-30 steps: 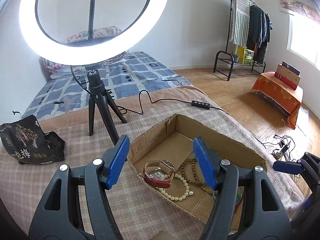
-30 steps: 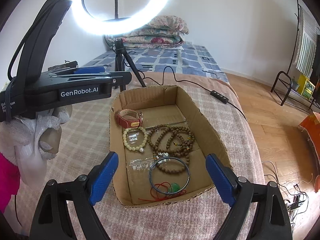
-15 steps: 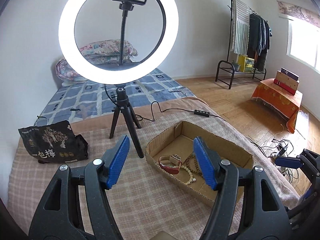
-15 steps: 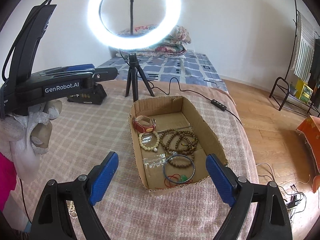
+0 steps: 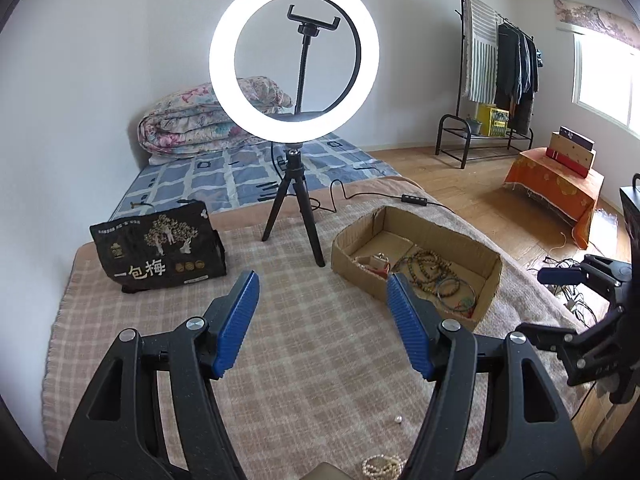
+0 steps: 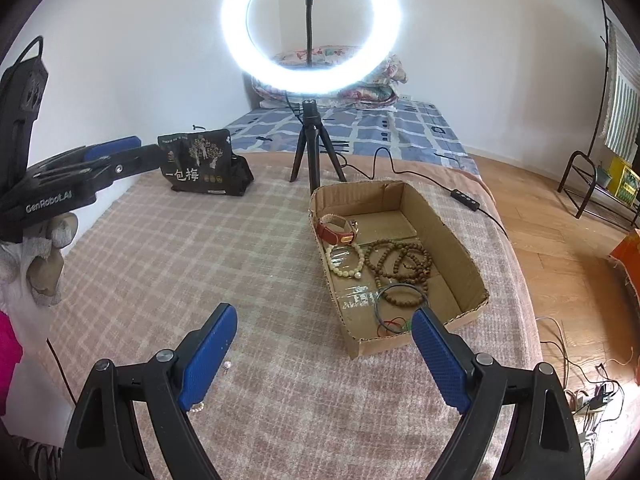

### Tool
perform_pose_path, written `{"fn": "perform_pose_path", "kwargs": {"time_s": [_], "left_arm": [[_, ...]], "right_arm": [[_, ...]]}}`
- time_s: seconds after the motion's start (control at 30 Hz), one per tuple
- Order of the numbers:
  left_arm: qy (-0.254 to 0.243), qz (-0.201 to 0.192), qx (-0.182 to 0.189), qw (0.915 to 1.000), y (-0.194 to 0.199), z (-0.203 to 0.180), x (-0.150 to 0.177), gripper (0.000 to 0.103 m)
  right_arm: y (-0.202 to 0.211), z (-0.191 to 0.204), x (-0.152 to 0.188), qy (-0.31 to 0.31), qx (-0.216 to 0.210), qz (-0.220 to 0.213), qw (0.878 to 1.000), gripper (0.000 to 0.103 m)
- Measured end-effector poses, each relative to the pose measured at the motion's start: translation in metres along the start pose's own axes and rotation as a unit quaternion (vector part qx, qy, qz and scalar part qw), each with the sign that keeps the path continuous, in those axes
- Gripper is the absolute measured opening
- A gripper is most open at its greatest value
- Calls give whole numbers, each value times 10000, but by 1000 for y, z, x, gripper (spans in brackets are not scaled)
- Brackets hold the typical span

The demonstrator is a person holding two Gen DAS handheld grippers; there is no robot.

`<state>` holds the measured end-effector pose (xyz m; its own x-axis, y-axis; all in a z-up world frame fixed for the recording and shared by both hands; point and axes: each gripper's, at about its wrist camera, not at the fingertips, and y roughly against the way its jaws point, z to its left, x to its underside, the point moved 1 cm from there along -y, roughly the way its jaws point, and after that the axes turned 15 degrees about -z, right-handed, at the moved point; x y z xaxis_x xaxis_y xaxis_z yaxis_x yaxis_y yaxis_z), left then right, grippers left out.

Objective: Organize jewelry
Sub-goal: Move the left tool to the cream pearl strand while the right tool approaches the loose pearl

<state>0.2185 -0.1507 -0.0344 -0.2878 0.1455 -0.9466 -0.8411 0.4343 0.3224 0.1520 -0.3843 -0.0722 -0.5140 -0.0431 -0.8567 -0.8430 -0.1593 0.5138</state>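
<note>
A shallow cardboard tray (image 6: 444,228) (image 5: 352,260) lies on the checked blanket. Inside it are a red-strap watch (image 6: 336,229), a cream bead bracelet (image 6: 345,262), brown wooden bead strings (image 6: 400,262) and a dark bangle (image 6: 400,304). My left gripper (image 5: 322,312) hovers open and empty over the blanket, left of the tray. My right gripper (image 6: 324,352) is open and empty too, in front of the tray's near corner. A pearl string (image 5: 382,466) and a loose pearl (image 5: 397,420) lie on the blanket under the left gripper. A small bead (image 6: 227,365) lies by the right gripper's left finger.
A lit ring light on a black tripod (image 5: 296,184) stands behind the tray, its cable running right. A black printed bag (image 5: 160,248) sits at the back left. The blanket's right edge drops to a wooden floor (image 6: 568,264). A gloved hand (image 6: 40,264) holds the left gripper.
Both grippers have pulled back and up from the tray, the left one much farther. The tray now looks smaller and farther off. Jaws have not changed width.
</note>
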Motion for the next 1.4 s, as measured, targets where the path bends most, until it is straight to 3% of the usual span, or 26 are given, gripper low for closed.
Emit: {"fn": "perform_pose_path", "kwargs": {"time_s": [0.4,0.73,0.97,1.4], "left_arm": [[268,739,225,9966,43,7,84,68],[245,1174,690,9904,49,-20,141,68],[195,1406,895,9858,43,-38,166,68],[160,1590,949,9826,22,-43,189,68]], "right_arm": [[-23,18,34,-233,-520,297,9979,87],[-50,48,64,-78,-1035,775,9916,61],[-72,61,80,-11,-1209,1076,9868,51],[-102,76,101,271,-1340,1373,9810,36]]}}
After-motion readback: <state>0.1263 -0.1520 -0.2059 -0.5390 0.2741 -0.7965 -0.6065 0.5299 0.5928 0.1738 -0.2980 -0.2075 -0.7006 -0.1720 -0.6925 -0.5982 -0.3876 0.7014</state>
